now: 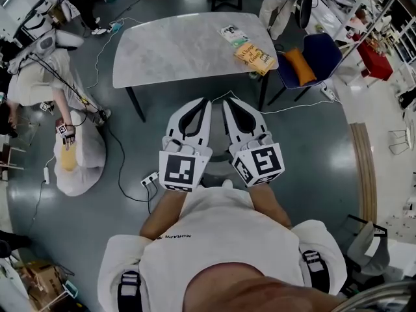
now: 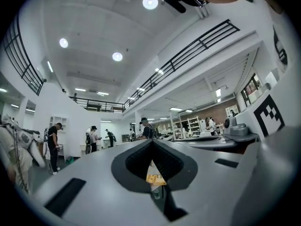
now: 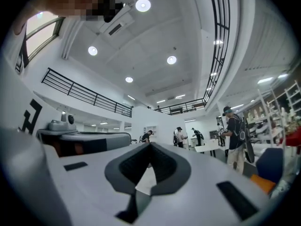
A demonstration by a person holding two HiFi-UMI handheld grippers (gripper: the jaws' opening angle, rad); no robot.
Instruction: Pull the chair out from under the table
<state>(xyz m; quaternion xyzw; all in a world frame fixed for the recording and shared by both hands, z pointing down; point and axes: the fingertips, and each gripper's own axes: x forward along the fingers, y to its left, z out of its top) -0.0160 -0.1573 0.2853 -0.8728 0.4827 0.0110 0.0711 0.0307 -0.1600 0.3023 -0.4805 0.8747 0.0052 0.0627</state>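
Observation:
A blue chair (image 1: pixel 318 54) with an orange cushion (image 1: pixel 300 65) stands at the right end of the grey marble table (image 1: pixel 175 51), its seat close to the table's edge. In the right gripper view the chair (image 3: pixel 270 166) shows at the far right. My left gripper (image 1: pixel 203 103) and right gripper (image 1: pixel 228 103) are held side by side in front of my chest, pointing towards the table's near edge and well short of the chair. Both are shut with nothing between the jaws. The left gripper (image 2: pixel 151 142) and right gripper (image 3: pixel 150 146) look out level across the room.
A yellow book (image 1: pixel 255 57) and a smaller booklet (image 1: pixel 233 34) lie on the table's right part. Cables and a power strip (image 1: pixel 149 179) lie on the floor near the table legs. A person sits low at the left (image 1: pixel 39 77); others stand beyond the table.

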